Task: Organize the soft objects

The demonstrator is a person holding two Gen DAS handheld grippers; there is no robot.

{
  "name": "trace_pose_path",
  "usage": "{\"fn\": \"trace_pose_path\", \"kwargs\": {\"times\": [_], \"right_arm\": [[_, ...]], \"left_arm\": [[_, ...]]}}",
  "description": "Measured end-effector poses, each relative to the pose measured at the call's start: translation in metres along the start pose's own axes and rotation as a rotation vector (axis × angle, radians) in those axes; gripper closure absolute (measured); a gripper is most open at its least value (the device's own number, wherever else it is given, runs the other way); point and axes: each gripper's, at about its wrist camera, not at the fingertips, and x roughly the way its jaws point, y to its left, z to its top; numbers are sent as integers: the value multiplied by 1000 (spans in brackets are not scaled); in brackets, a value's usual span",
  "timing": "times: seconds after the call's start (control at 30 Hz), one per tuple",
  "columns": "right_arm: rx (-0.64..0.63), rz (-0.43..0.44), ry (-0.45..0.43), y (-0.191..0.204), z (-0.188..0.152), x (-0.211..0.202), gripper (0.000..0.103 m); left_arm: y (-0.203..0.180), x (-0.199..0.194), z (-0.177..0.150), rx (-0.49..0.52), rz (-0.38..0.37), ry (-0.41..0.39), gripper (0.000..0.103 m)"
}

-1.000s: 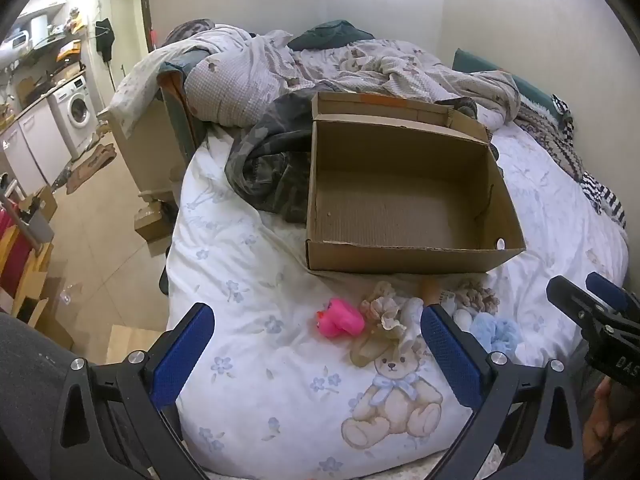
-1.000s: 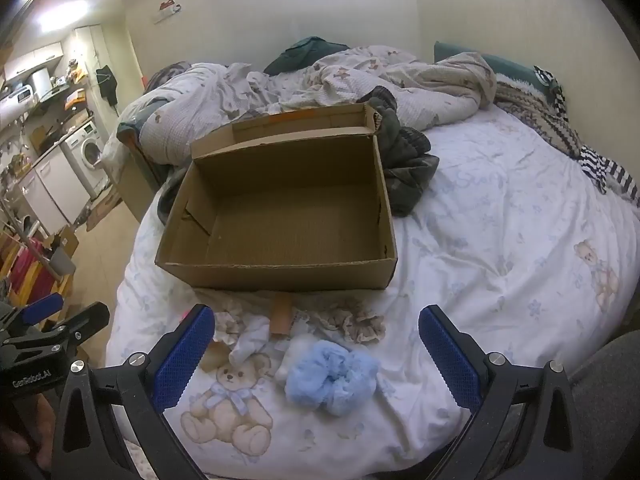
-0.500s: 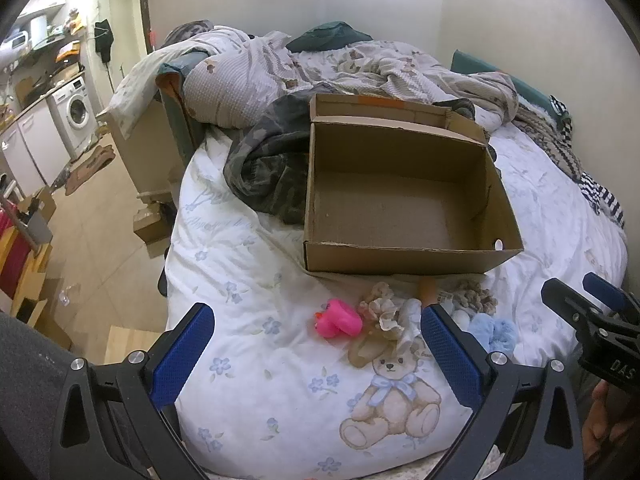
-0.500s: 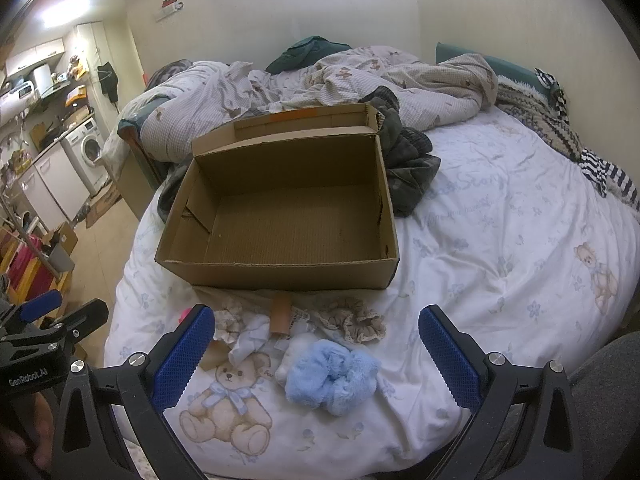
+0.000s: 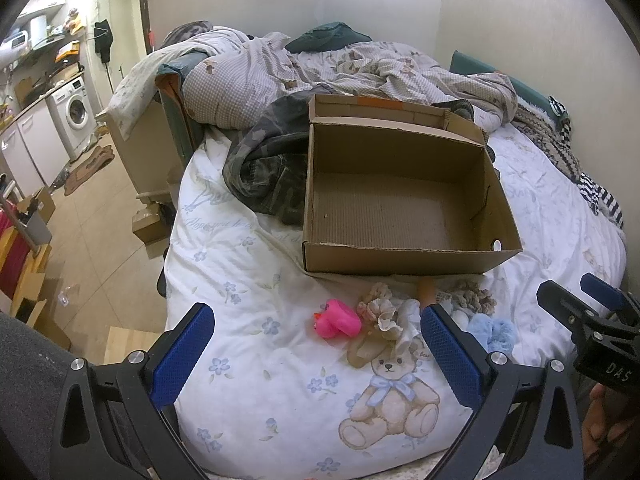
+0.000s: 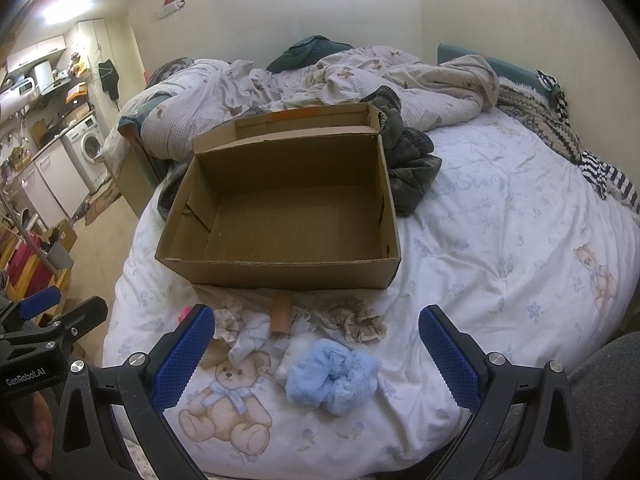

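An empty open cardboard box (image 5: pixel 400 208) (image 6: pixel 280 216) sits on the bed. In front of it lie soft items: a pink plush (image 5: pixel 336 320), a beige frilly scrunchie (image 5: pixel 380 312) (image 6: pixel 356 320), a white cloth (image 6: pixel 252 336), a brown tube (image 6: pixel 280 312) and a fluffy blue scrunchie (image 6: pixel 332 376) (image 5: pixel 490 330). My left gripper (image 5: pixel 318 356) is open and empty, just short of the pink plush. My right gripper (image 6: pixel 316 360) is open and empty, straddling the blue scrunchie from the near side.
A dark camouflage garment (image 5: pixel 264 172) lies against the box's left and back. Crumpled bedding (image 6: pixel 320 80) is piled behind it. Striped and knitted cloths (image 6: pixel 592 160) lie at the right edge. The bed drops to a tiled floor (image 5: pixel 92 216) on the left.
Both views have shifted slightly; the box and soft items sit a little higher and nearer in frame. Nothing was grasped or moved.
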Motion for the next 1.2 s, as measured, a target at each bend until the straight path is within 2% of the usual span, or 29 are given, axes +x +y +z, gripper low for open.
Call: {"fn": "trace_pose_path", "kwargs": {"times": [1.2], "right_arm": [[-6, -2, 10, 1, 0, 2, 0]], "left_arm": [[-4, -1, 0, 9, -5, -1, 0]]}}
